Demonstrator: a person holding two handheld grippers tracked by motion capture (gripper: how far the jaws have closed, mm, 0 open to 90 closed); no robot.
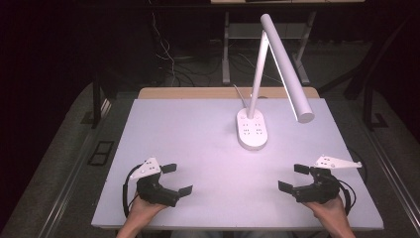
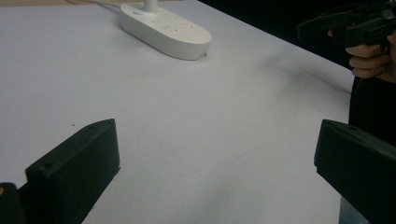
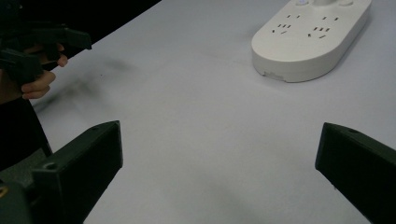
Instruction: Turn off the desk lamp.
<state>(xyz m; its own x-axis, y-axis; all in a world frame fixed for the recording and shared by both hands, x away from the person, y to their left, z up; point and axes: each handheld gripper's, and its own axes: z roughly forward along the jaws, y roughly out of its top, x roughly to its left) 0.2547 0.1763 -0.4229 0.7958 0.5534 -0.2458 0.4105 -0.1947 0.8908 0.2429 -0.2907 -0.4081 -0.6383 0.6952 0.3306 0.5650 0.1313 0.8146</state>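
centrally white desk lamp (image 1: pixel 257 99), oval socket-dotted base, slanted tube head, left tool (image 1: pixel 177 179) and right tool (image 1: pixel 293 177) wide open, empty

Two matte black handheld grippers, left gripper (image 1: pixel 177 179) and right gripper (image 1: pixel 293 177), each with blocky flat-faced jaws bearing small screw holes, a pale grey three-cornered plate dotted with holes, and a black trailing cable.
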